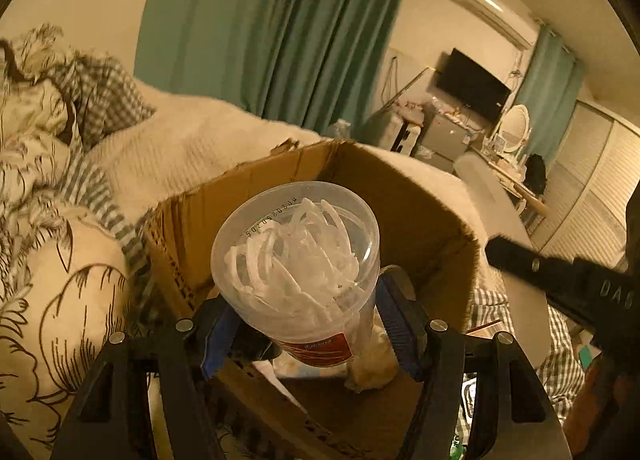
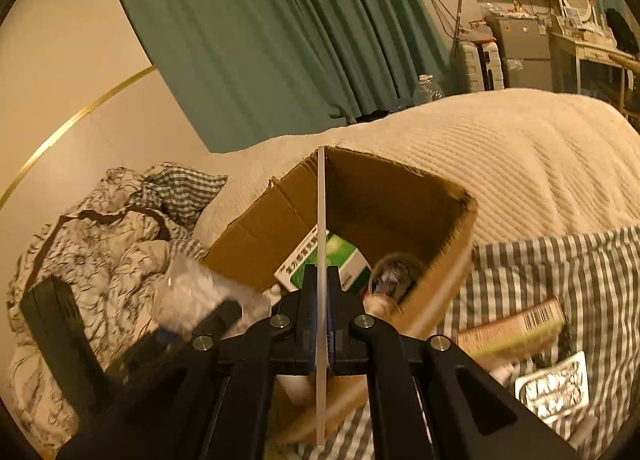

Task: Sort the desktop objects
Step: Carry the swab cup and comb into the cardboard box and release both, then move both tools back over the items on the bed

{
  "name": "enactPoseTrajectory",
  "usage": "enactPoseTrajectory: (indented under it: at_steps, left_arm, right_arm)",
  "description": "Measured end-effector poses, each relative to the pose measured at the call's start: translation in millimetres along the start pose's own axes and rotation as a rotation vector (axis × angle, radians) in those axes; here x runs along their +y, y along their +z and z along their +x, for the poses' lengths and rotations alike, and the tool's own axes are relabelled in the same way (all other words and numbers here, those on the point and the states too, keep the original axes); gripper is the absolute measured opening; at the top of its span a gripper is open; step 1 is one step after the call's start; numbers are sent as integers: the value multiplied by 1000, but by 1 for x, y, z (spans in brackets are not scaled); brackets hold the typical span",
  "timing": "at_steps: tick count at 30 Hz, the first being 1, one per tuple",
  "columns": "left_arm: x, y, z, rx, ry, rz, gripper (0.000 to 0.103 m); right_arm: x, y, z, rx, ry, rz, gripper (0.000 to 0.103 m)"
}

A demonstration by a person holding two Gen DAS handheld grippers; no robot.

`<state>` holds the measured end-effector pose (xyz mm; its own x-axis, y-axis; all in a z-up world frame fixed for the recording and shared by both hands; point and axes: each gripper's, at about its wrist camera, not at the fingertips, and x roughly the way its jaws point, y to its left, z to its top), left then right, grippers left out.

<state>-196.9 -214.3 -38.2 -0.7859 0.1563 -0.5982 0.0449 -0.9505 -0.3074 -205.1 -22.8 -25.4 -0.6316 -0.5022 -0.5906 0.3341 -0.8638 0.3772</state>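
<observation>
A bed (image 2: pixel 520 164) under a cream blanket carries an open cardboard box (image 1: pixel 400 196), with a green-and-white carton (image 2: pixel 344 256) lying inside it. The left tool (image 1: pixel 312 324) hangs over the box, its blue pads pressed on either side of a clear plastic tub (image 1: pixel 296 260) of white plastic rings. The right tool (image 2: pixel 320 300) is clamped tight on a thin white sheet (image 2: pixel 321 220), edge-on, reaching up over the box.
</observation>
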Motion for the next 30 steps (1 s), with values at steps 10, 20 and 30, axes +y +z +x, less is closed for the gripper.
enactPoseTrajectory:
  at_steps: [10,20,30]
  left_arm:
    - [6,2,-9,-36,-16,-52,103]
    - [-58,-19,-41,-52,-145,80,103]
    - [-148,-107,-6,148,-248,241,103]
  right_arm:
    - [-9,16,-19,-91,-23,32,76]
    - [-81,-24,-136,-158,-259,2,76]
    - [-148,-113,-164,-62,-444,-7,76]
